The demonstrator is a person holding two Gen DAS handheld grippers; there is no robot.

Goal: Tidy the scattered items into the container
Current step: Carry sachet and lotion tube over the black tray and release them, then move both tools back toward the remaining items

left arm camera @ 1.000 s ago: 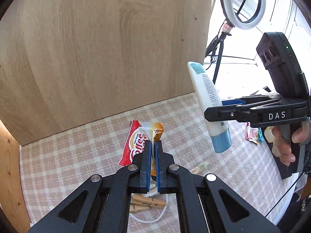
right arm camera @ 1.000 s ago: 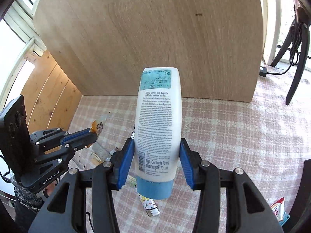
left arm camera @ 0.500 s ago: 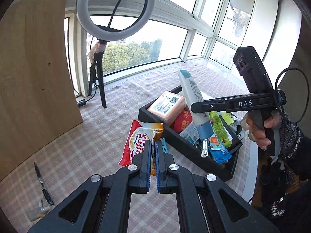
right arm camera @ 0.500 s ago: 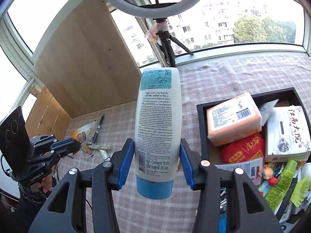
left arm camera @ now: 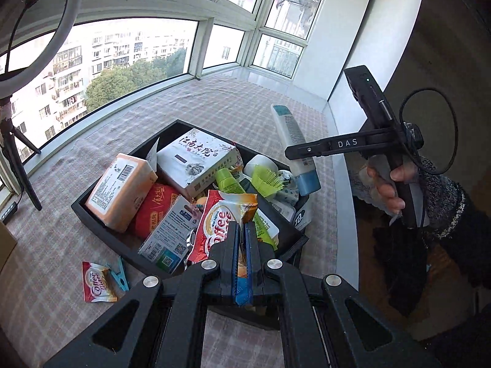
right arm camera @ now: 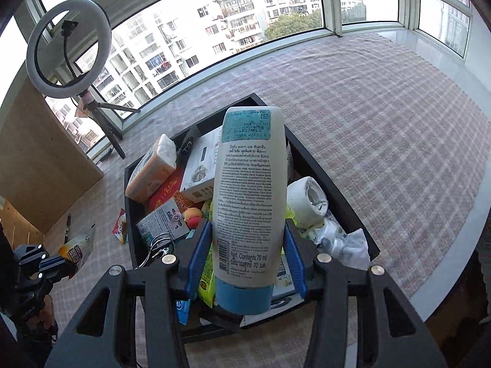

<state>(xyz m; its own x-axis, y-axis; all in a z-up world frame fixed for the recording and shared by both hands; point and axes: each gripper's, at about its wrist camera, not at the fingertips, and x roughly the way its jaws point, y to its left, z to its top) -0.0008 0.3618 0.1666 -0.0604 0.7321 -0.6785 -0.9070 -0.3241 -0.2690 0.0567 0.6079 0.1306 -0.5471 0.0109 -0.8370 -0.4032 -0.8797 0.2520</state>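
I had the left hand-held gripper (left arm camera: 242, 239) clamping the creamer sachet (left arm camera: 219, 224), right hand-held gripper (right arm camera: 248, 245) gripping the lotion tube (right arm camera: 248, 196); the heaped container (left arm camera: 101, 230) could spill either.

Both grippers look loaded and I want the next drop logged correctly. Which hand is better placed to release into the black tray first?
Probably right. The right gripper holds the lotion tube above the black tray; the left gripper's creamer sachet sits nearer its front edge.

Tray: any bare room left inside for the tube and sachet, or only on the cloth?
The tray is packed: boxes at its far end, roll and wrappers along one wall, no floor showing. Tube and sachet would land on top of the pile. Bare cloth lies between tray and window, and beyond the roll-side wall.
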